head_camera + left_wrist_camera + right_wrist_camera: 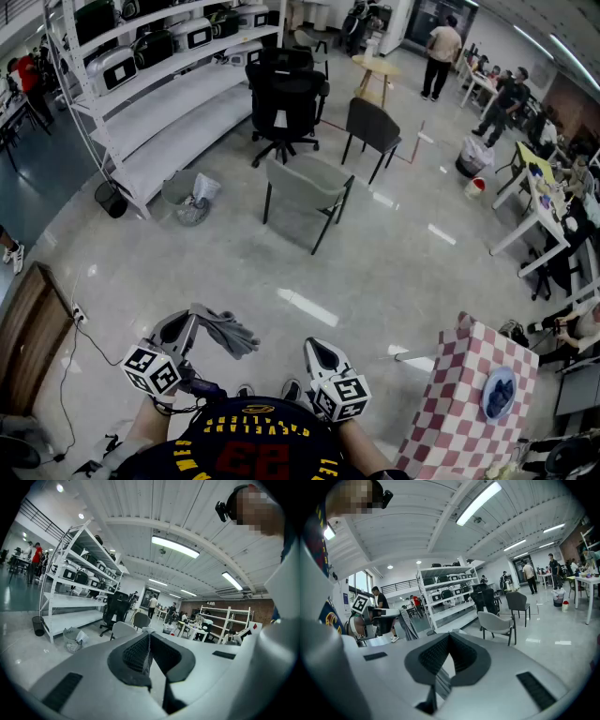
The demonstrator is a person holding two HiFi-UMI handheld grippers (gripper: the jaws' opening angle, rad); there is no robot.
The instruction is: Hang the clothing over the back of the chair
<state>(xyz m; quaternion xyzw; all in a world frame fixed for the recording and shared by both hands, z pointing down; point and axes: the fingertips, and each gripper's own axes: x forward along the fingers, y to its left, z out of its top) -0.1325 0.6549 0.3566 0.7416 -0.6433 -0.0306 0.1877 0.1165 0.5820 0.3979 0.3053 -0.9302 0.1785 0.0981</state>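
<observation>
I am standing by while the person is holding both tools low at the bottom of the head view, above a glossy pale floor (394, 272). The left gripper (190, 317), at the lower left of that frame, is clenching its jaws on the grey crumpled clothing (228, 333). The clothing is bunching just right of the jaw tips, hanging over the floor and well apart from every chair. In the right gripper view the same clothing is dangling as a narrow grey strip at the left of the frame. The right gripper (320, 347), at bottom centre, is pressing its jaws together on nothing.

The pale grey chair with thin black legs (305, 192) is standing in the middle of the frame, with the clothing not yet on it. Beyond it, a black office chair on castors (286, 94) and a dark side chair (372, 127) are sitting toward the top centre. A white metal shelving unit (159, 103) is running along the upper left, with a grey waste basket (190, 197) just beside its near end. A red-and-white checked box (450, 412) is filling the lower right, and a round blue plate (499, 392) is lying on it. A person in a tan top (441, 52) is standing at the top right.
</observation>
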